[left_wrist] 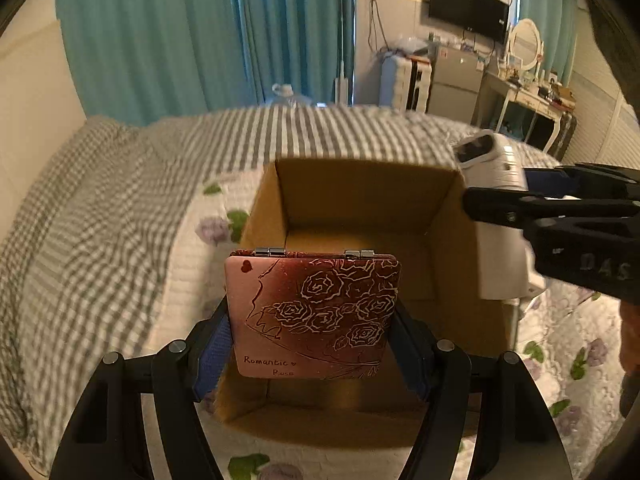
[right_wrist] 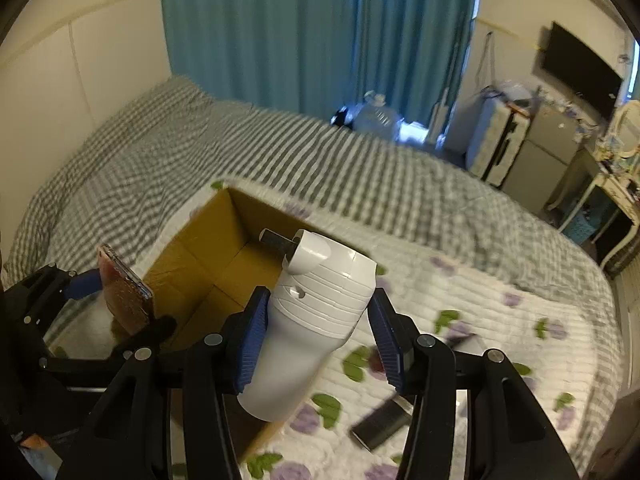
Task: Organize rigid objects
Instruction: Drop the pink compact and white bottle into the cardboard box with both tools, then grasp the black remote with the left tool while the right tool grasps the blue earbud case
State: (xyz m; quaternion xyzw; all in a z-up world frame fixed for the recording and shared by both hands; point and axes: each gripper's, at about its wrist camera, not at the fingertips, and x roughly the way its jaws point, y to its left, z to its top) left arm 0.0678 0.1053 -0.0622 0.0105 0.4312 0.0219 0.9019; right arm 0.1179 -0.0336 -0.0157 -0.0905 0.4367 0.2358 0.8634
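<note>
2 items are held above the cardboard box (left_wrist: 360,200): a compact mirror (left_wrist: 314,316) clamped in the left hand-held gripper (left_wrist: 312,344), a white bottle (right_wrist: 316,320) in the right hand-held gripper (right_wrist: 316,340). Lowering and release inside are called for.

Black plastic left gripper (left_wrist: 312,332) and right gripper (right_wrist: 320,340); blue ribbed fingers (right_wrist: 252,344); silver screws (left_wrist: 445,345)

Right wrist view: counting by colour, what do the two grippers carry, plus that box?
Pink: 1, the compact mirror
White: 1, the bottle
Brown: 1, the cardboard box
Total: 3
</note>
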